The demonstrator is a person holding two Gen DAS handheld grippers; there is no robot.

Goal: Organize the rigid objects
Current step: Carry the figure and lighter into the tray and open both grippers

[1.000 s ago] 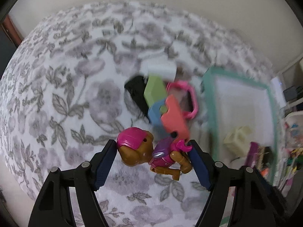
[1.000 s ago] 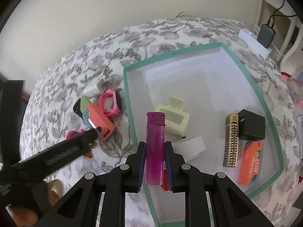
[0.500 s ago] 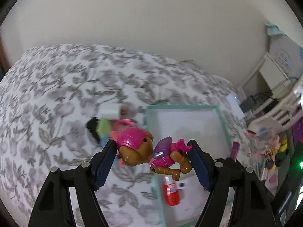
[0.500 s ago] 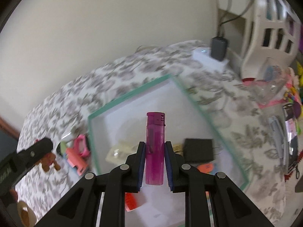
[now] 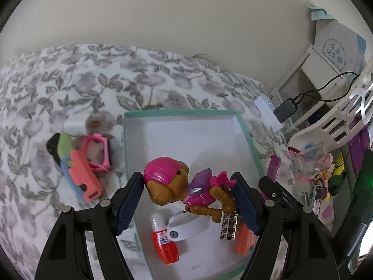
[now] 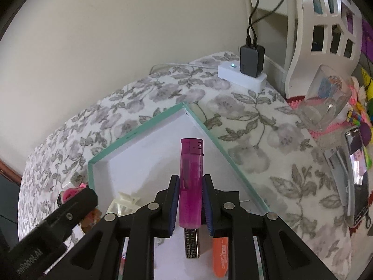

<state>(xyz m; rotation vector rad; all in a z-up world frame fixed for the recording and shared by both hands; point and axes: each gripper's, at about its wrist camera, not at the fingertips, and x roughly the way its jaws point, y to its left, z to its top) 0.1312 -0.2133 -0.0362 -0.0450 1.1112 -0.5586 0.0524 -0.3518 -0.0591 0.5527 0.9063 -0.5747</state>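
My left gripper [image 5: 187, 191] is shut on a brown toy dog in a pink helmet [image 5: 184, 189], held over the white tray with a teal rim [image 5: 177, 113]. My right gripper [image 6: 190, 206] is shut on a magenta lighter [image 6: 190, 175], upright above the same tray [image 6: 139, 128]. The lighter also shows at the tray's right edge in the left wrist view [image 5: 273, 169]. In the tray lie a red-capped bottle [image 5: 164, 242], a patterned gold lighter [image 5: 229, 226], an orange item [image 5: 242, 240] and a cream hair clip [image 6: 123, 204].
Left of the tray on the flowered cloth lie a pink watch strap [image 5: 96, 151], a coral case [image 5: 85, 177] and a green and black item [image 5: 59, 147]. A white power strip with a charger [image 6: 244, 70], a glass [image 6: 326, 105] and a phone [image 6: 356, 172] are on the right.
Both grippers have moved over the tray, each keeping its hold. The left gripper has carried the toy dog from above the loose pile to above the tray's near part.
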